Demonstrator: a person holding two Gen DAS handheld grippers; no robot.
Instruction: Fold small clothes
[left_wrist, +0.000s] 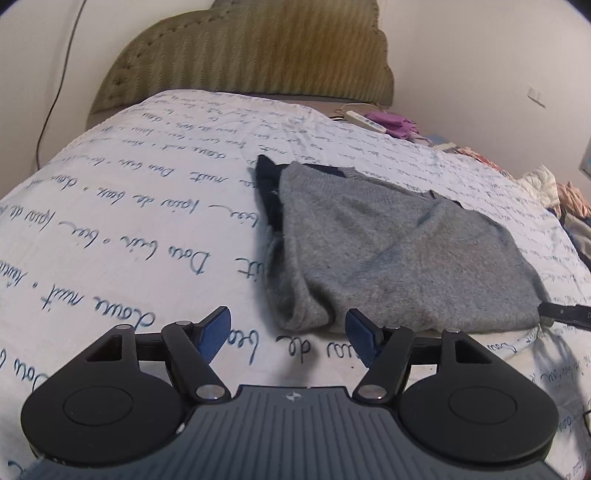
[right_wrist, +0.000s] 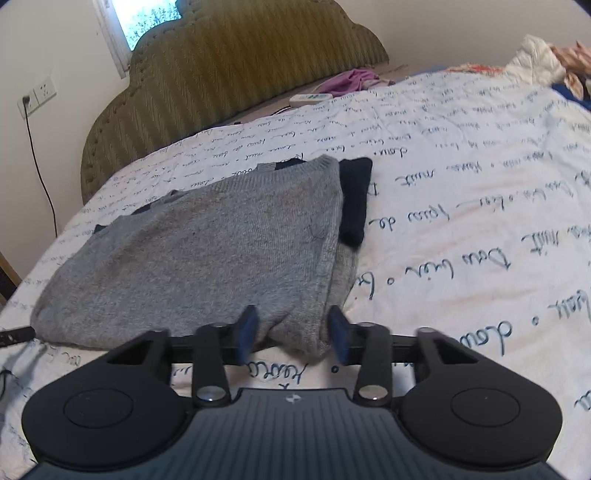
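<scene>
Folding looks near its end: the grey knitted sweater with dark navy trim (left_wrist: 388, 251) lies as a thick rectangle on the white bed sheet printed with blue handwriting (left_wrist: 129, 221). The left gripper (left_wrist: 288, 336) hovers at its near edge, jaws spread and empty. The right gripper (right_wrist: 293, 334) has narrower jaws flanking the near folded corner, not visibly pinching it. Next likely comes closing on that edge for one more fold or tidying.

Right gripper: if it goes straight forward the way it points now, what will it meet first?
Most likely the near folded corner of the grey sweater, which lies just ahead between the right gripper pads on the bedsheet. Depth is hard to judge, so contact may be very close.
</scene>
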